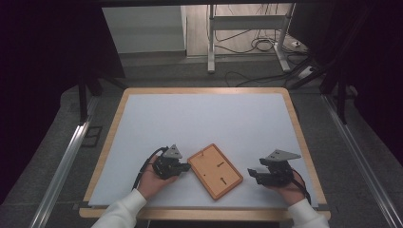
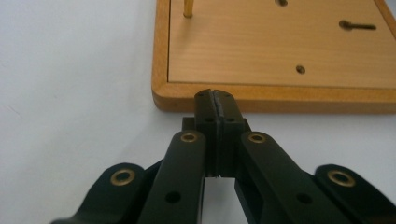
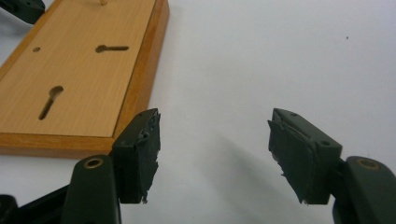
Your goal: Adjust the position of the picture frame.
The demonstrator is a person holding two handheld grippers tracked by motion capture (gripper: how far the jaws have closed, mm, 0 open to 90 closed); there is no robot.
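- A wooden board (image 1: 215,171), framed by a raised rim and lying flat on the white table (image 1: 204,118), sits near the table's front edge, roughly midway between its two front corners, turned askew to that edge.
- The left tongs (image 2: 215,95) are shut, pad against pad, with nothing between them; their tips stand just at the board's rim, and whether they press it cannot be told from the left gripper view.
- The right tongs (image 3: 212,154) are spread wide and hold nothing; they rest apart from the board toward the table's front right corner, one pad close to the board's corner (image 3: 140,105).
- In the high view the left tongs (image 1: 185,166) sit against the board's left side and the right tongs (image 1: 253,175) a short way off its right end.
- The board's face (image 2: 280,46) carries keyhole slots (image 3: 50,100), small holes and a brass pin (image 2: 187,8) standing near one rim.
- By its look the board is stiff and hard, likely light to moderate in weight, with a smooth varnished finish that may slip under rubber pads.
- It lies flush on the table, so a pinch from above has little to bite; the raised rim, taken across its thickness at an edge or corner, looks the soundest hold.
- The slim pin seems the one part that could bend; best left alone.
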